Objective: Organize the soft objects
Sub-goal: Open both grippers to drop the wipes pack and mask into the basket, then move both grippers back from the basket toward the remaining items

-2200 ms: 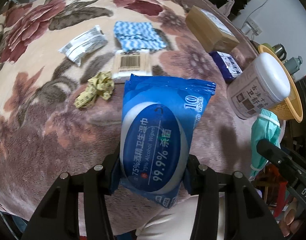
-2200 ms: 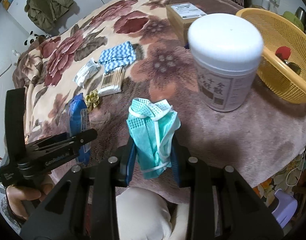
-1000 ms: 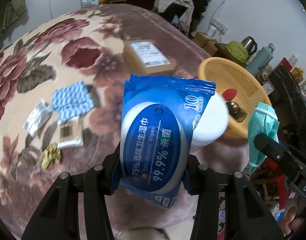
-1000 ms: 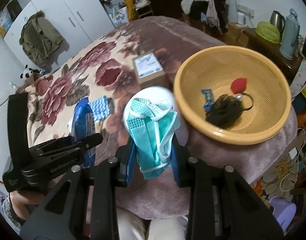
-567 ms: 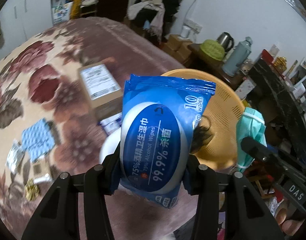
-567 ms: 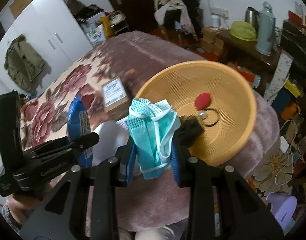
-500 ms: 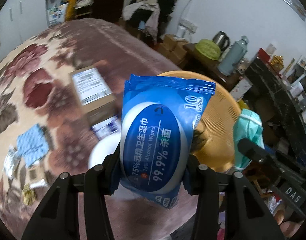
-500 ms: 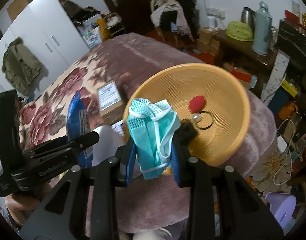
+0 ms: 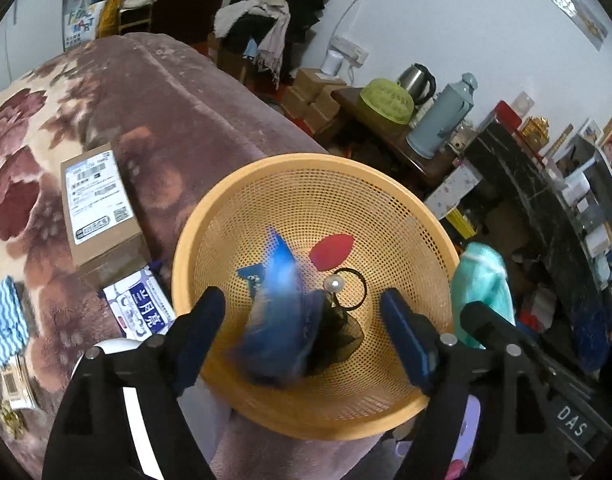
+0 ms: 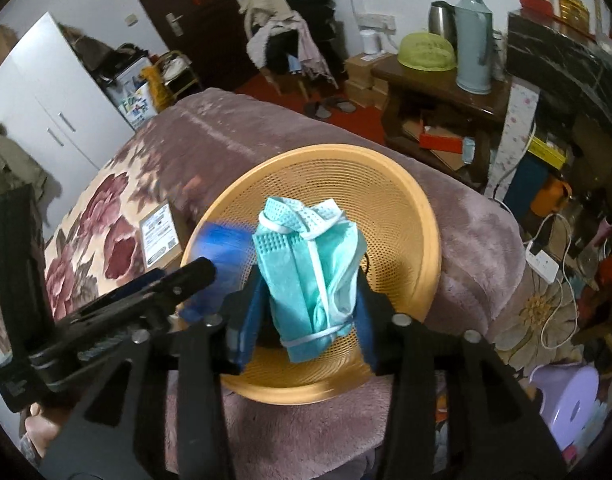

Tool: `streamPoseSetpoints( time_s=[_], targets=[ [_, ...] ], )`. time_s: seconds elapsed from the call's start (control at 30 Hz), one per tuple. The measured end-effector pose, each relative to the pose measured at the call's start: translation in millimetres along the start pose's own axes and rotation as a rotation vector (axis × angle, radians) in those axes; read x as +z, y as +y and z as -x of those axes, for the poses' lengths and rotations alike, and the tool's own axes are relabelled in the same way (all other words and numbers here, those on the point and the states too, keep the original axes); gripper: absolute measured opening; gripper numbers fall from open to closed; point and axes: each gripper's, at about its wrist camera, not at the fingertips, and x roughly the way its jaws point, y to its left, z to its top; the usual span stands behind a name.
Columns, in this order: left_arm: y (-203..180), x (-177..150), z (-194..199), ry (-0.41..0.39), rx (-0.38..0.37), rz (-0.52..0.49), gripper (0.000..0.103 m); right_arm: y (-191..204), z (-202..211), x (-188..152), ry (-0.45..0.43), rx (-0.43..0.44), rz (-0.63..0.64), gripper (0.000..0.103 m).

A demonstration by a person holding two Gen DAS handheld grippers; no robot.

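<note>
While you're hovering both tools over the bed (image 9: 194,92) with that floral blanket, everything is lining up around the big orange basket (image 9: 390,196), which is sitting near the blanket's edge and looks like the collection spot for the soft stuff. It's already holding a red pad (image 9: 332,252), a dark scrunchie (image 9: 344,330) and a hair tie with a pearl (image 9: 333,282), so dropping from above makes sense.

Your left gripper (image 9: 302,332) is standing wide open right over the bowl, gripping nothing. The blue wipes pack (image 9: 278,320) is showing as a blur between the spread fingers, apparently dropping free into the basket; I can't tell if it's touching the mesh yet.

Your right gripper (image 10: 306,300) is doing the opposite: its jaws are pinching the teal face mask (image 10: 310,264) by its lower half, so the folded top and ear loops are standing up clear of the pads. It's hanging above the basket too, on the near side, so my guess is the mask is going in next, once it's over a free patch of mesh.

Off to the left, the cardboard box (image 9: 98,208), a blue-and-white packet (image 9: 140,310) and a striped cloth (image 9: 4,316) are lying on the blanket, outside the basket.
</note>
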Motion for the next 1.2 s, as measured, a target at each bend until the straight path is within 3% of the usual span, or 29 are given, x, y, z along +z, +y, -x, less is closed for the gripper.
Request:
streamPoseSetpoints(
  time_s=[0.03, 0.1, 0.2, 0.3, 0.67, 1.2],
  targets=[
    [2, -1, 3, -0.009, 0.010, -0.002, 0.089, -1, 0, -1, -0.003, -0.004, -0.001, 0.047],
    [7, -4, 7, -0.021, 0.026, -0.002, 0.101, -2, -1, -3, 0.000, -0.015, -0.005, 0.065],
    [15, -10, 14, -0.020, 0.069, 0.004, 0.102, -1, -2, -7, 0.013, -0.022, -0.012, 0.089],
    [19, -16, 21, -0.020, 0.115, -0.015, 0.102, 2, 0, -11, 0.019, -0.042, -0.009, 0.101],
    [45, -45, 58, -0.024, 0.158, -0.004, 0.102, 22, 15, -28, 0.031, -0.057, 0.036, 0.103],
    [97, -79, 113, -0.044, 0.181, 0.079, 0.102, 84, 28, -63, 0.052, -0.027, 0.156, 0.103]
  ],
)
